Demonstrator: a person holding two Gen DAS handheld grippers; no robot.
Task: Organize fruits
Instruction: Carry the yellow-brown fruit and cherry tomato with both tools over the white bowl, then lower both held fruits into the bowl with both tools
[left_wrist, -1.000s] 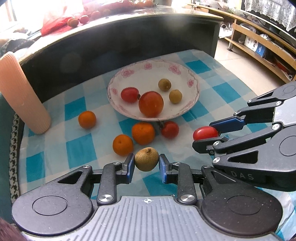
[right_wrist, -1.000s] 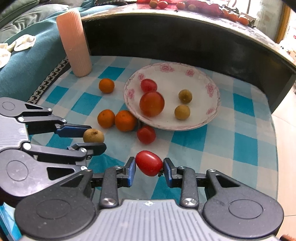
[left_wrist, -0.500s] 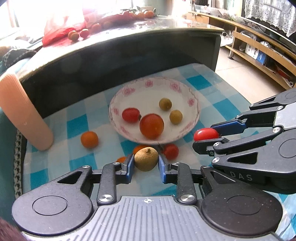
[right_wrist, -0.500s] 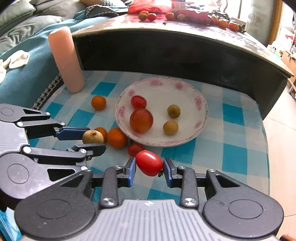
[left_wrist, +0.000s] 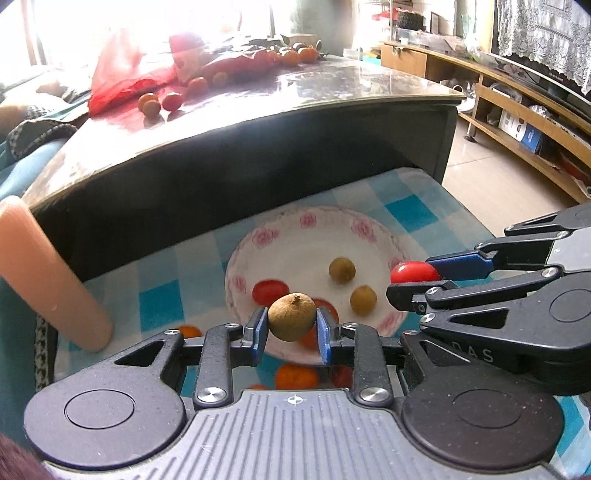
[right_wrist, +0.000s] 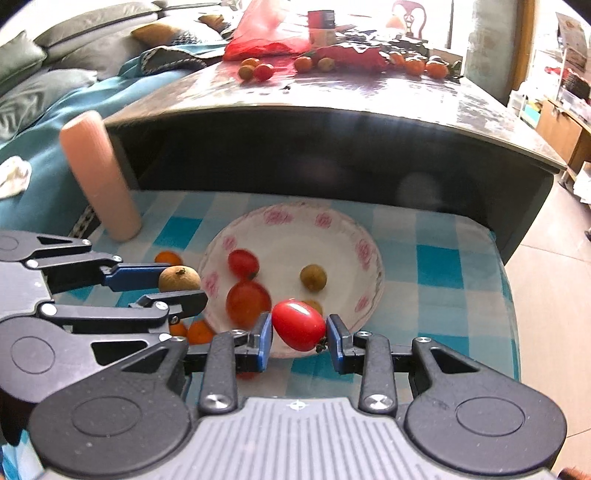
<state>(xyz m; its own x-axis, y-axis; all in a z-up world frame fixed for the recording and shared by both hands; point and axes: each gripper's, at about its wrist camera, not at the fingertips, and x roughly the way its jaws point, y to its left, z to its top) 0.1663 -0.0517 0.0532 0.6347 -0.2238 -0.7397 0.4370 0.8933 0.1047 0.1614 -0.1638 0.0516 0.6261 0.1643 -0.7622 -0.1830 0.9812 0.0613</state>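
- Fruits are split: the left gripper (left_wrist: 291, 330) is clamped on a brown longan (left_wrist: 291, 322), the right gripper (right_wrist: 299, 341) clamped on a red cherry tomato (right_wrist: 298, 325), both held above the near edge of the flowered plate (right_wrist: 373, 254).
- Doing it well, I judge: bring each fruit over bare plate toward 12 o'clock, clear of the big tomato (right_wrist: 248, 302), lower close, then part the jaws gently so nothing rolls out.
- The left wrist view shows two longans (left_wrist: 342, 270) on the plate; the right wrist view shows one clearly, the other mostly hidden behind the held tomato.
- The right wrist view shows an orange (right_wrist: 168, 257) on the checked cloth (right_wrist: 439, 266) at 9 o'clock of the plate.
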